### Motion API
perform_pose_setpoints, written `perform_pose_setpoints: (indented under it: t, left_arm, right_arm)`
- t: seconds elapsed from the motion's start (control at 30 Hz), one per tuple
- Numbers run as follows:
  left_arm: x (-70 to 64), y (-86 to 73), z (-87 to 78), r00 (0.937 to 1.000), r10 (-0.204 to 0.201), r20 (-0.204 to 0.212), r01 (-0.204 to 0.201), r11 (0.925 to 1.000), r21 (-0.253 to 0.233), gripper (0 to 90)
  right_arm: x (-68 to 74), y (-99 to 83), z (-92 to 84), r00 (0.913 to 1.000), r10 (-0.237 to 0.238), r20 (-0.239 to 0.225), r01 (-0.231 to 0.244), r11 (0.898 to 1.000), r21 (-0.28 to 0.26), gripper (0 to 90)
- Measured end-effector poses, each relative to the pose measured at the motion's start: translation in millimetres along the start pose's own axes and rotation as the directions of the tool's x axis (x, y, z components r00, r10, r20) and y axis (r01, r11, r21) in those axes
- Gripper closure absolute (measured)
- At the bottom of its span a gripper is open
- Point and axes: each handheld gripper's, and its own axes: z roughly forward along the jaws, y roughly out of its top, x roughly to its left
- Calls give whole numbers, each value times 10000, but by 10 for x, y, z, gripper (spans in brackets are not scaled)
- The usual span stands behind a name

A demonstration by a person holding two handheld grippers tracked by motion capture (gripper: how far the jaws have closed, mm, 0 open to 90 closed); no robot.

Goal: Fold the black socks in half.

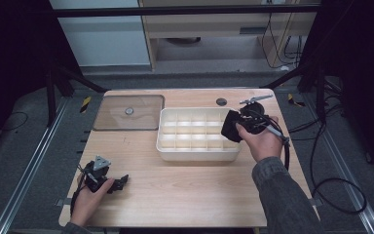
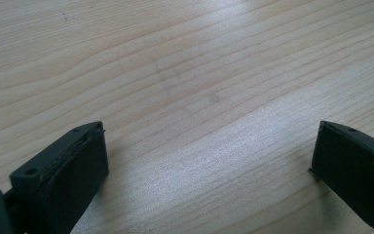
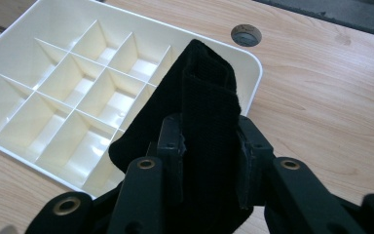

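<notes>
A folded black cloth point(image 3: 204, 112) is pinched between the jaws of my right gripper point(image 3: 209, 144), which is shut on it. In the high view that right gripper point(image 1: 241, 126) holds the black cloth point(image 1: 230, 126) over the right end of a white divided tray point(image 1: 197, 155). The tray point(image 3: 9, 44) has several compartments, and those in sight look bare. My left gripper point(image 1: 119, 182) rests low on the wooden table point(image 1: 185, 190) at the near left, held by a hand. Its jaws point(image 2: 209, 156) stand wide open over bare wood.
A clear lid point(image 1: 129, 112) with a round knob lies at the table's far left, beside the tray. A round cable port point(image 1: 221, 102) sits behind the tray. Cables trail on the floor to the right of the table.
</notes>
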Motion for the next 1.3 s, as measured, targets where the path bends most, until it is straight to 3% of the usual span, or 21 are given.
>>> perform_pose_setpoints:
  t: [0.57, 0.83, 1.3]
  left_arm:
    - [-3, 1, 5, 10000, -66, 13, 66, 10000, -43, 0]
    - [0, 5, 11, 10000, -72, 25, 73, 9999, -74, 0]
    - [-9, -19, -14, 10000, -26, 24, 26, 10000, -33, 0]
  right_arm:
    - [-10, 31, 3, 10000, 77, 6, -77, 10000, -11, 689]
    - [-2, 137, 67, 9999, -57, 103, 56, 10000, 64, 688]
    - [55, 84, 105, 9992, -363, 163, 364, 9993, -14, 687]
